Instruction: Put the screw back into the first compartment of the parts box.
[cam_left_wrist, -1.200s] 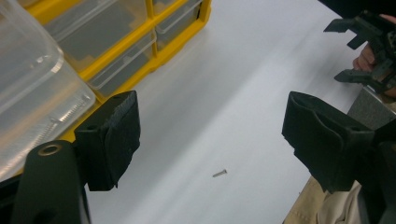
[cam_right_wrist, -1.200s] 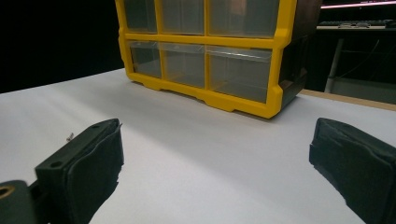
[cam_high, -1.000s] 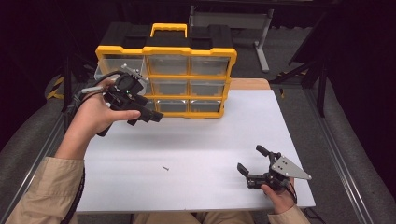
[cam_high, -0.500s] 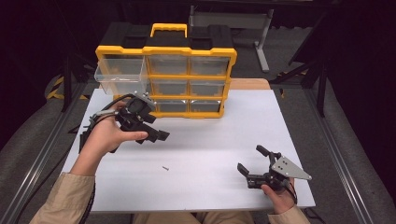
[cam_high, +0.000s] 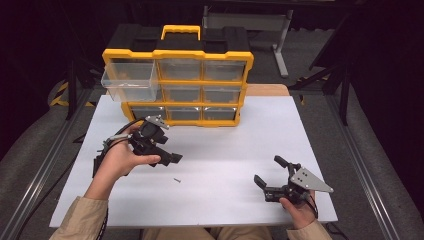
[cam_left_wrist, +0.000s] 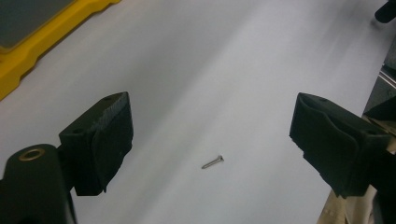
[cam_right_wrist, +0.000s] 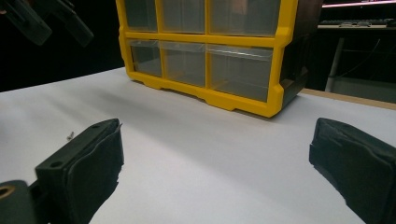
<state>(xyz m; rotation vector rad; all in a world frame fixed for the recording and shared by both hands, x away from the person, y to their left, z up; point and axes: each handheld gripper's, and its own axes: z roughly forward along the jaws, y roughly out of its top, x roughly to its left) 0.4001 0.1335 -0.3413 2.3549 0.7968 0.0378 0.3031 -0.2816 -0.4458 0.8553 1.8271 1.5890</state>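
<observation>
A small metal screw (cam_high: 176, 180) lies loose on the white table (cam_high: 230, 145); the left gripper view shows the screw (cam_left_wrist: 213, 162) on the surface between and beyond the jaws. My left gripper (cam_high: 169, 152) hovers low just left of it, open; its jaws have just been opening, with nothing between them (cam_left_wrist: 210, 112). My right gripper (cam_high: 267, 170) rests near the front right edge, open and empty (cam_right_wrist: 217, 130), facing the yellow drawer organizer (cam_right_wrist: 205, 51). From there the screw (cam_right_wrist: 70, 136) sits far left.
The yellow organizer (cam_high: 177, 82) with clear drawers stands at the table's back. Its top-left drawer (cam_high: 129, 82) is pulled out, overhanging the table. A metal stand (cam_high: 250, 22) is behind it. Cables trail from the left gripper over the table's left edge.
My left hand has come down from in front of the organizer's drawers toward the table, ending just beside the screw. The right gripper has stayed still.
</observation>
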